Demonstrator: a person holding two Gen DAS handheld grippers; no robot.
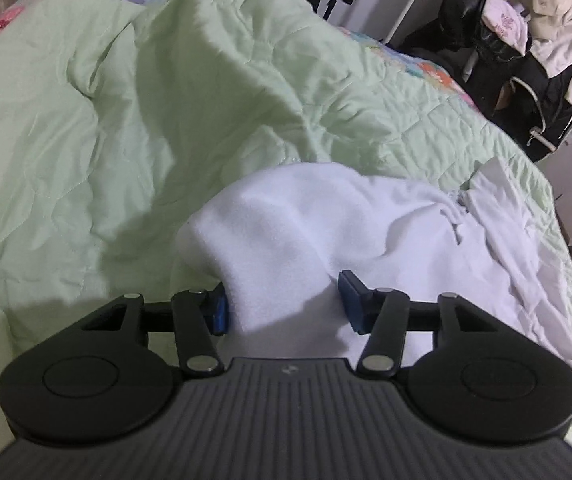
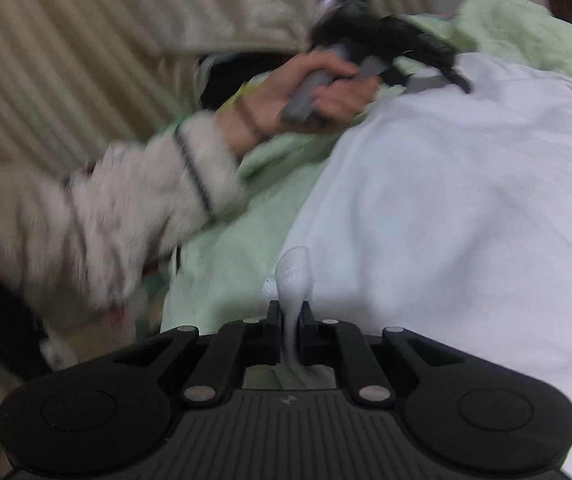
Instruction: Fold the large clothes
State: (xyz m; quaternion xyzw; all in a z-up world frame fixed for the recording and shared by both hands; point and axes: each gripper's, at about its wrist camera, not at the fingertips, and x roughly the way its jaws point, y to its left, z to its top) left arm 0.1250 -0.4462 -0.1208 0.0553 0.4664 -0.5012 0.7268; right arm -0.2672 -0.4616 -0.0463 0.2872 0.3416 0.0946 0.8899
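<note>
A large white fleece garment (image 1: 325,220) lies on a light green quilt (image 1: 86,140). My left gripper (image 1: 284,302) is open, its blue pads on either side of a raised fold of the garment without pinching it. In the right wrist view the same garment (image 2: 465,200) spreads to the right. My right gripper (image 2: 290,330) is shut on a thin bunched edge of the white garment, which sticks up between the jaws. The person's left hand holds the left gripper (image 2: 425,60) at the garment's far edge, blurred.
The quilt covers a bed and is bunched into a high ridge (image 1: 226,40) behind the garment. A clothes rack with dark and pale clothes (image 1: 525,40) stands at the far right. A striped beige curtain (image 2: 66,40) and the person's furry sleeve (image 2: 126,220) are at the left.
</note>
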